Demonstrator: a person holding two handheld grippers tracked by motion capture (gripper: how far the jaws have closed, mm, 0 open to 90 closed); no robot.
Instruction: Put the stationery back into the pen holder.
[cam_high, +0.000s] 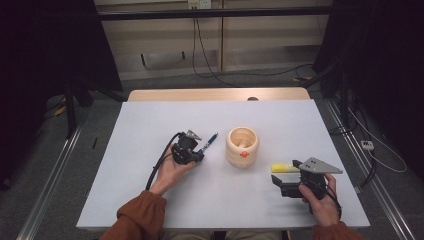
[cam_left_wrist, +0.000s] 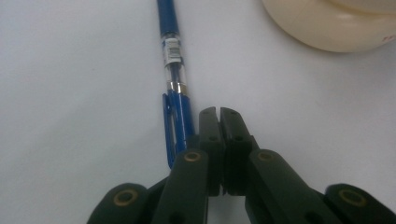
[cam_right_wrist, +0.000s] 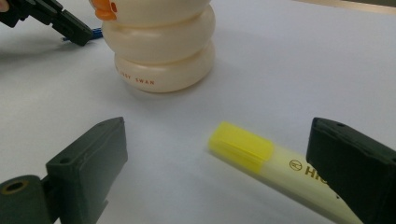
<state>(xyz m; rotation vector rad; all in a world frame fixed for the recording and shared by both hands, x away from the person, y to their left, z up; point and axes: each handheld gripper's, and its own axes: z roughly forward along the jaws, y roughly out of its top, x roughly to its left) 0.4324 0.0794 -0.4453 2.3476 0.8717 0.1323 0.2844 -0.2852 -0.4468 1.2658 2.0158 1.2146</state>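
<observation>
Centre your wide-open, empty right gripper (cam_right_wrist: 217, 172) over the yellow highlighter (cam_right_wrist: 280, 170) near the cream holder (cam_high: 242, 146) before closing.

Even light, soft shadows, slight blur

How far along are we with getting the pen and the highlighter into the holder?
Nothing looks done: the cream ringed holder has neither item in it. The left gripper is shut beside the blue ballpoint pen, which lies on the table. The right gripper is open around the yellow highlighter. Both pickups remain.
</observation>
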